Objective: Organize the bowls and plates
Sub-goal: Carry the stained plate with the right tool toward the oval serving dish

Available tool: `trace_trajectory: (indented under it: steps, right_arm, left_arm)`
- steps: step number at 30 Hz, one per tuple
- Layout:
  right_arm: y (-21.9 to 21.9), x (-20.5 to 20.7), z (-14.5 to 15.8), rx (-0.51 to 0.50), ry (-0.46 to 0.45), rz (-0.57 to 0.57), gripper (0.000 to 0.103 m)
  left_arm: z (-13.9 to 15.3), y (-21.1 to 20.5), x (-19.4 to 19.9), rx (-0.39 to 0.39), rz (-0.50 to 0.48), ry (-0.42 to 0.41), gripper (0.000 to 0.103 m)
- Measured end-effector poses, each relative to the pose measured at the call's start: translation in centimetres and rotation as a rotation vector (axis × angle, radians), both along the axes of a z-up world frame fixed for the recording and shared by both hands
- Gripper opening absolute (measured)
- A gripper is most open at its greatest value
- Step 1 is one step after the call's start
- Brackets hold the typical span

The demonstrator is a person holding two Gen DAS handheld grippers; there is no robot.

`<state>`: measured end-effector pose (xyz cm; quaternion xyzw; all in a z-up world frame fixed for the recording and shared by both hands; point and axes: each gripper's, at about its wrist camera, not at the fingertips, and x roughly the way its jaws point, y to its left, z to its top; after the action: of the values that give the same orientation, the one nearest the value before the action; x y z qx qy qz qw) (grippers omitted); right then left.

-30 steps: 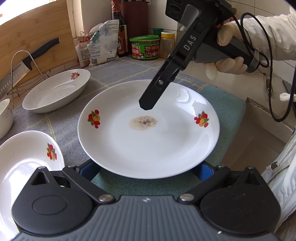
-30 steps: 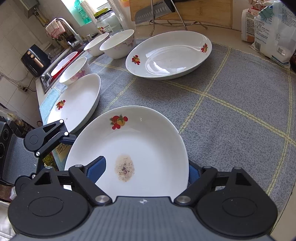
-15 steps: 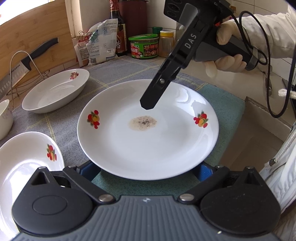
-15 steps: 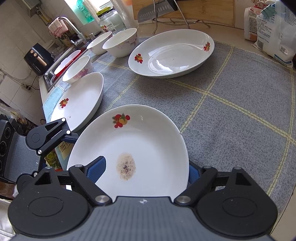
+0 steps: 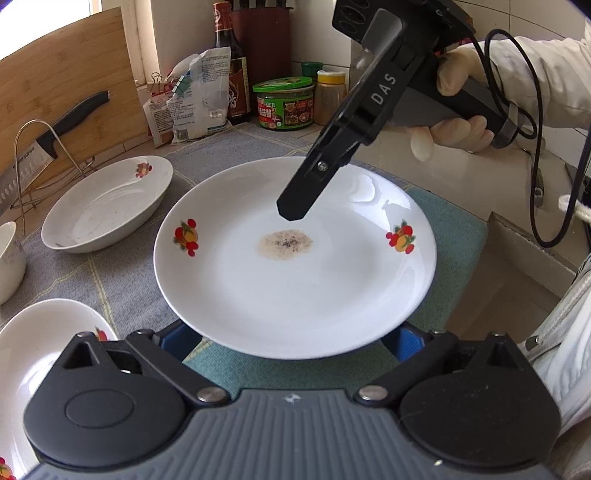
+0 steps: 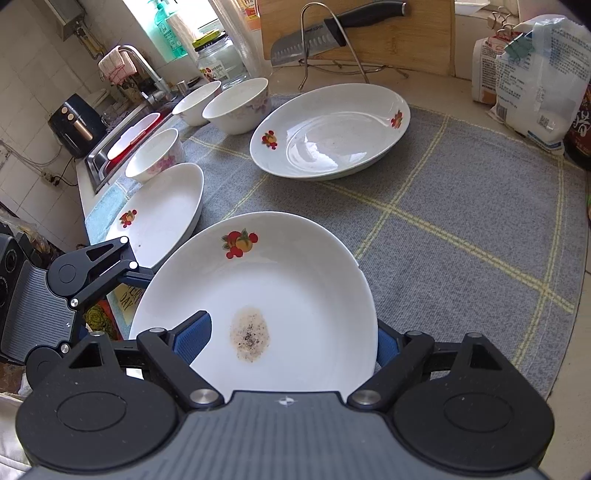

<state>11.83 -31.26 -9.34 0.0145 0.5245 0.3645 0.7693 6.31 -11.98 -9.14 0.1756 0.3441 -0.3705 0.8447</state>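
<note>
A white plate with fruit prints and a brown stain [image 5: 295,280] is lifted above the mat; it also shows in the right wrist view [image 6: 266,295]. My left gripper [image 5: 291,341] is under its near edge, both blue pads below the rim, jaws wide. My right gripper [image 6: 291,339] is shut on the plate's rim; one finger [image 5: 306,192] lies over the plate, the other is hidden beneath. A second plate [image 6: 162,214] and a deep dish [image 6: 328,129] rest on the grey mat [image 6: 461,221]. Three bowls [image 6: 236,105] stand at the far left.
A sink [image 6: 125,136] lies beyond the bowls. A knife on a wire rack [image 6: 325,33] and a cutting board [image 5: 62,88] stand at the back. Bags [image 5: 195,96], bottles and jars [image 5: 284,103] line the wall. The counter edge [image 5: 517,236] is at right.
The plate has risen a little and tilted, carried by the grippers. The other dishes have not moved.
</note>
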Motion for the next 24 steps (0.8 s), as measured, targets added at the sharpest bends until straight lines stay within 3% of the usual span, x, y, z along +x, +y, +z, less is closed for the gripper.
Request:
trace_trajectory:
  steps: [24]
  right_arm:
    - [-8.1, 5.6, 0.3, -0.035, -0.083, -0.139, 0.092]
  left_arm:
    - [-0.9, -7.3, 7.7, -0.01, -0.061, -0.031, 0.101]
